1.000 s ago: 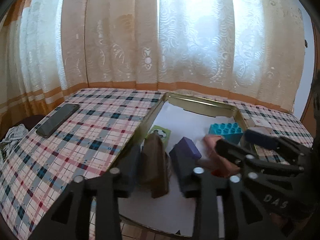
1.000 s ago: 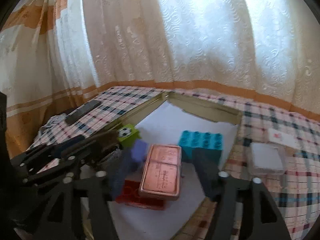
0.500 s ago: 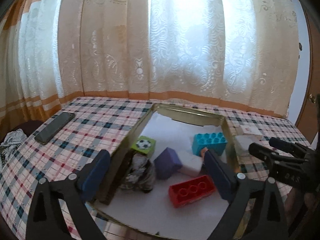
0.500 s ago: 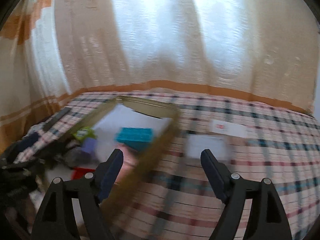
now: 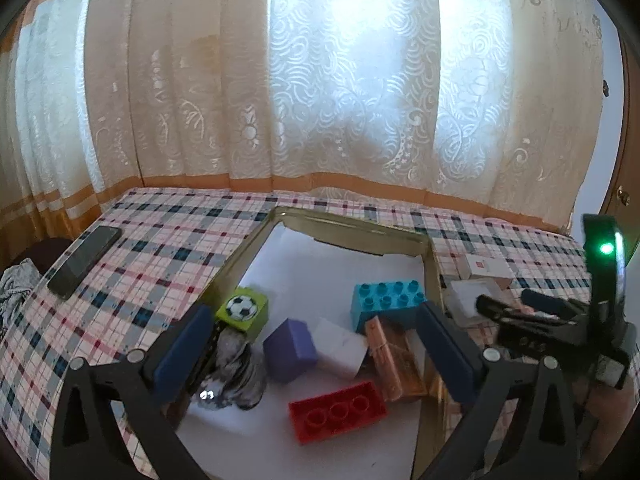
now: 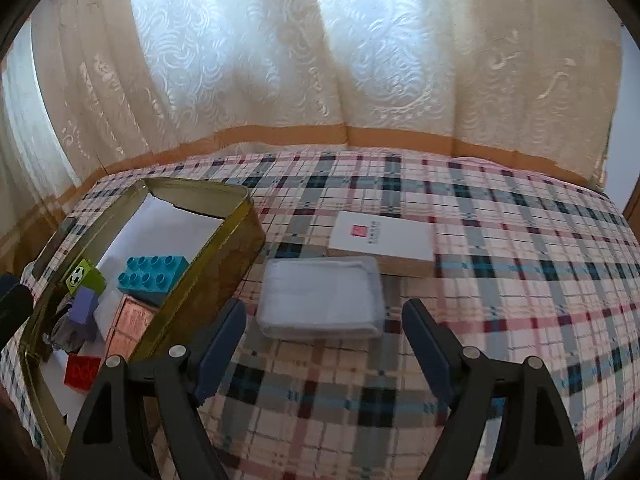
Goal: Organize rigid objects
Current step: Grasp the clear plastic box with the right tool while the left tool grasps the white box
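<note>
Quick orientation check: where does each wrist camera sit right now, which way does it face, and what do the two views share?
Left wrist: on the left gripper, above the gold tin, facing the curtain; its open fingers frame the blocks, and the right gripper shows at the right edge.
Right wrist: on the right gripper, over the plaid tablecloth beside the tin, aimed at the clear plastic box; its open fingers show.
Shared: the gold tin, teal block, soccer cube, red block and clear plastic box.
</note>
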A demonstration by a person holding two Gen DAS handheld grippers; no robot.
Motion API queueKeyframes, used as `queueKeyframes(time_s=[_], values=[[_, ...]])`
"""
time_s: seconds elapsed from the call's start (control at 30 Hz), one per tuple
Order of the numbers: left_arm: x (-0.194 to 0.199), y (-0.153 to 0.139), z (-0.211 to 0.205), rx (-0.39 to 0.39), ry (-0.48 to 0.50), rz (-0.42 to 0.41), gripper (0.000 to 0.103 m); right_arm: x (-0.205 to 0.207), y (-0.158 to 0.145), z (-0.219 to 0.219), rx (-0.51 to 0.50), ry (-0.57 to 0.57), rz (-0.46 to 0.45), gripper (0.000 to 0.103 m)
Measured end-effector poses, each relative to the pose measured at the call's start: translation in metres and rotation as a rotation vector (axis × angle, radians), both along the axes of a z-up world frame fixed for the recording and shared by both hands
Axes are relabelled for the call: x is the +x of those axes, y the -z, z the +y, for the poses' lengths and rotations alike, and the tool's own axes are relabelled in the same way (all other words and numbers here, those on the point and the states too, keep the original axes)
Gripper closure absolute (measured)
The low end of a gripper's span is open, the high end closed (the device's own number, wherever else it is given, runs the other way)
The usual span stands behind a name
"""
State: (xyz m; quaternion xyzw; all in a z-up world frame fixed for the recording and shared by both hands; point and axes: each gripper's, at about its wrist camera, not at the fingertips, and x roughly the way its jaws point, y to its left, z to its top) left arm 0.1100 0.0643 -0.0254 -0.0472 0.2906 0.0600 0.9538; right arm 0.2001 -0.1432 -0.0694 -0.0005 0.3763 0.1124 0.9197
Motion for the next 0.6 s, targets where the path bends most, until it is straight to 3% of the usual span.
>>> queueKeyframes(time_s=[0.3,0.6], values=[[0.01,-0.004,-0.008,-0.006,0.002,0.012,0.0,0.031,0.026,0.015,-0.04,0.007,0.108,0.016],[0.021,-0.011,-0.036,0.003,0.038,0.019,0.0,0.022,0.023,-0.005,0.03,-0.002,0.078,0.021]])
